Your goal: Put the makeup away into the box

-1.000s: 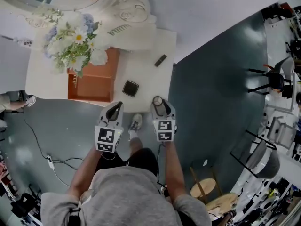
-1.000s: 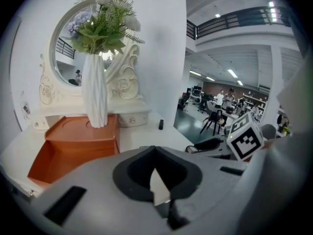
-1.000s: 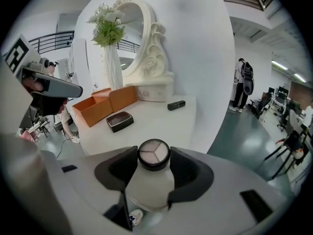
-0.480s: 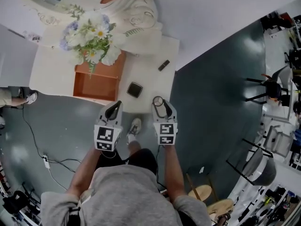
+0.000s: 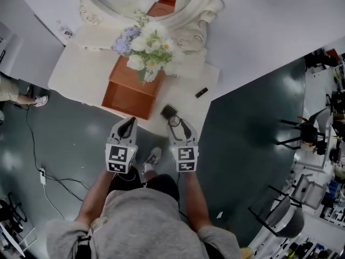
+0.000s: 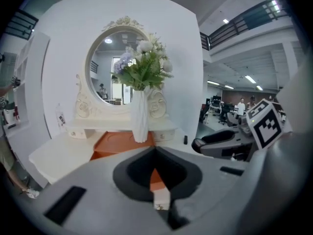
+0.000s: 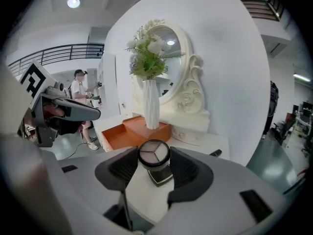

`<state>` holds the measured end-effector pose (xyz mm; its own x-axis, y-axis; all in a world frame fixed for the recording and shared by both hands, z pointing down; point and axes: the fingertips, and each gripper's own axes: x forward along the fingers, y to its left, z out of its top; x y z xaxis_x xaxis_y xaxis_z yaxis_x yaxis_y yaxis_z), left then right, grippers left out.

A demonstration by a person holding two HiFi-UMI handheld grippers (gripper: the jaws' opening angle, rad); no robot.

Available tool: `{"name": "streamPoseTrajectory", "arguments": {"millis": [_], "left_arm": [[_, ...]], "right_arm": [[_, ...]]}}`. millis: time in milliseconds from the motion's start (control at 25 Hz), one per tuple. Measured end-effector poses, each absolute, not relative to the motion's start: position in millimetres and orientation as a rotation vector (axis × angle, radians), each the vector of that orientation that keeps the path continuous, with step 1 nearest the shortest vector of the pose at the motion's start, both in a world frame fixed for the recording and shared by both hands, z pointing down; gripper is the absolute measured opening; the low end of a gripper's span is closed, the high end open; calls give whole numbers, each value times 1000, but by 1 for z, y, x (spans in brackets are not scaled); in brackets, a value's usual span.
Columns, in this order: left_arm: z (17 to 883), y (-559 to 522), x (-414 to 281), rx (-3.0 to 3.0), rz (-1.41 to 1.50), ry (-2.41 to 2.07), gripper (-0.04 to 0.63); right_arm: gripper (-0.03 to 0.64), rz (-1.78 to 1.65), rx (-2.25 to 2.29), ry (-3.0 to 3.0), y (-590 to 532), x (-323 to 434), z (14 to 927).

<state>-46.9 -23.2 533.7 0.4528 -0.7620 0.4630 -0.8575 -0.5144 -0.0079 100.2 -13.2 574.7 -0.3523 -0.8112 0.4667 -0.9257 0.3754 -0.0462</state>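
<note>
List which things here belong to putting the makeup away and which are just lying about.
Part of the job:
- round palette, gripped by the right gripper
- black square compact on the table
- small black tube on the table
- orange box

Just lying about:
- vase of flowers
- oval mirror

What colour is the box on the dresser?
The box is orange-brown, clearest in the head view.
</note>
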Motion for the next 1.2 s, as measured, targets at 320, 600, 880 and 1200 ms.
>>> {"name": "streamPoseTrajectory", "arguments": {"millis": [320, 600, 880, 1200], "left_arm": [[528, -32, -127, 2336, 570, -1615, 0], [523, -40, -188, 2242, 548, -1729, 0], [536, -45, -235, 2162, 533, -1775, 1], [560, -69, -269, 2104, 521, -1757, 1]], "right_arm": [[215, 335, 1284, -2420, -50, 11, 557], [215, 301, 1130, -2475, -79, -56, 555], [215, 295, 1019, -2480, -102, -112, 566], [215, 365, 928, -2425, -126, -156, 603]]}}
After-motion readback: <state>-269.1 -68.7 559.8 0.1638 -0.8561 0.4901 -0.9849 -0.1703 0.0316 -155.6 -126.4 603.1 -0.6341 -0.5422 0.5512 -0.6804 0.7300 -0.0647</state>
